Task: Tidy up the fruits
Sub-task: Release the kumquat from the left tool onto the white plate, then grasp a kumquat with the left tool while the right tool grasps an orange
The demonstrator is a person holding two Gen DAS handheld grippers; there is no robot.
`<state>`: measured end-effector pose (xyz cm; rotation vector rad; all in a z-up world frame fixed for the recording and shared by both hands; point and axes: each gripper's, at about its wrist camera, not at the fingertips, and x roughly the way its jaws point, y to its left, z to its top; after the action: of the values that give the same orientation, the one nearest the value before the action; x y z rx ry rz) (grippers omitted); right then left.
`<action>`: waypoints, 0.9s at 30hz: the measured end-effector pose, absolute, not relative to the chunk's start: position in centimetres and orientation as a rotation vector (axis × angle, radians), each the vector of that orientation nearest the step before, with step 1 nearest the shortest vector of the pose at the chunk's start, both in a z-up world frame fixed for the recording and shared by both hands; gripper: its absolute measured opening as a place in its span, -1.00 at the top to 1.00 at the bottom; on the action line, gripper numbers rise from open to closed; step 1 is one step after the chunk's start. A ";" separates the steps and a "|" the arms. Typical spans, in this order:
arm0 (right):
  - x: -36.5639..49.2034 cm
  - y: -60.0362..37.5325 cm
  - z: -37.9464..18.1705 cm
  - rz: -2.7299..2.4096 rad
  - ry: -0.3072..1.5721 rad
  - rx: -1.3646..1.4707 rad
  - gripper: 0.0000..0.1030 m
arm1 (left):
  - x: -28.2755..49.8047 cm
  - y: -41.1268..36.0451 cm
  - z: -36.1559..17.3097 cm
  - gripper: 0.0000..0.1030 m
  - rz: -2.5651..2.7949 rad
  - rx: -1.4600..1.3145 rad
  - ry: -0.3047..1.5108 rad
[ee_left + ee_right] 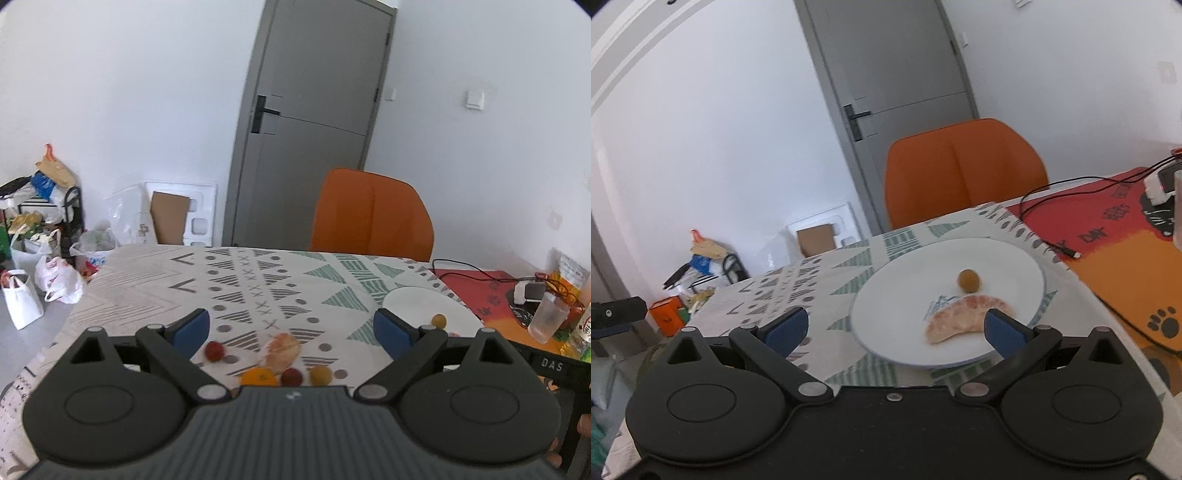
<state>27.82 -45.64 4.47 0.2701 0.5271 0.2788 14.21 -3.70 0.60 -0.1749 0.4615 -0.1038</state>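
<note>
Left tool [291,332]: jaws wide, nothing between the pads. Below it on the patterned tabletop [147,288], left to right: red fruit [214,350], peeled pomelo segment [281,350], orange fruit [258,377], second red fruit [291,376], yellow fruit [320,374]. White plate [894,295] lies to the right, carrying a small yellow-brown fruit [968,280] and a pink pomelo wedge [964,321]. Right tool [895,328]: jaws wide, empty, hovering at the plate's near edge.

a pomelo segment [964,322] and small fruit [968,280] lie on the plate [886,314]; chair [964,166] behind.
</note>
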 end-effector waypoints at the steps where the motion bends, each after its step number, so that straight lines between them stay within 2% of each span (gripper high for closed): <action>1: 27.7 -45.4 4.5 0.292 0.526 0.264 -1.00 | 13.9 -3.4 0.6 -0.84 -0.099 -0.173 0.461; 13: 26.6 -42.9 4.7 0.381 0.550 0.237 -1.00 | 12.0 0.3 -1.2 -0.83 -0.052 -0.224 0.472; 19: 26.2 -40.5 4.0 0.426 0.576 0.224 -1.00 | 11.5 1.6 -3.0 -0.77 -0.057 -0.249 0.482; 24: 25.9 -38.7 3.6 0.458 0.587 0.207 -1.00 | 12.0 2.3 -5.1 -0.41 -0.049 -0.261 0.536; 27: 25.9 -38.2 3.4 0.466 0.590 0.197 -1.00 | 12.1 2.8 -6.0 -0.31 -0.030 -0.272 0.553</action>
<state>25.89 -38.16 3.41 0.1968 0.5902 0.4660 12.11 2.79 -6.01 -0.2716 0.5530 -0.0302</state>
